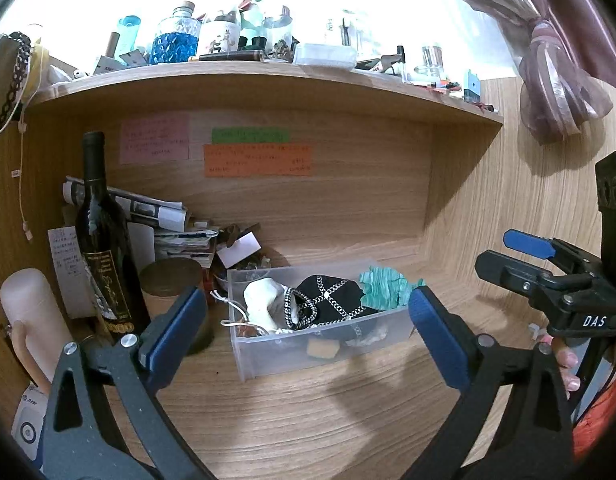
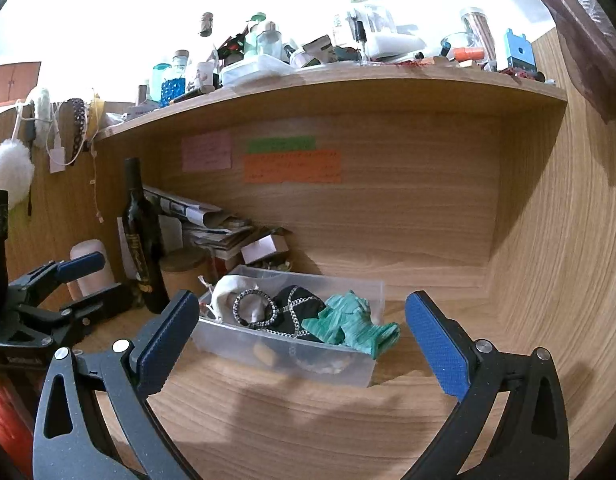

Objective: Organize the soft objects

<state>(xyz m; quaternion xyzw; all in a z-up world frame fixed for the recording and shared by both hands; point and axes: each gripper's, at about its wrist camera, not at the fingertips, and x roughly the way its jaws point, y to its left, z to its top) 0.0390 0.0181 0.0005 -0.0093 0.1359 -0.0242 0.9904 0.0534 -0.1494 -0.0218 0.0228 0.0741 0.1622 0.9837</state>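
Nearest to me, my left gripper (image 1: 308,320) and my right gripper (image 2: 302,326) both hang above the wood-grain tabletop (image 1: 308,420) with their blue-padded fingers (image 1: 437,338) spread wide and nothing between them; their rear frames are cut off by the lens edge. Just beyond the fingertips, apart from them, sits the clear rectangular plastic bin (image 1: 268,364), framed in the gap of each gripper. Inside it lie a cream cloth pouch (image 1: 264,300), a black fabric piece with silver chain trim (image 1: 331,300) and a crinkled teal cloth (image 2: 347,326), which drapes over the bin's right end. Lower items show only dimly through the frosted wall, one yellowish block (image 1: 323,349) and something pale I cannot identify. Left of the bin stand a dark glass wine bottle (image 1: 102,248) and a round tan lidded canister (image 1: 172,284), partly hidden by my left finger. Behind, coloured paper notes (image 1: 258,160) are stuck to the wooden back panel, their writing unreadable, under a cluttered shelf (image 1: 268,76).
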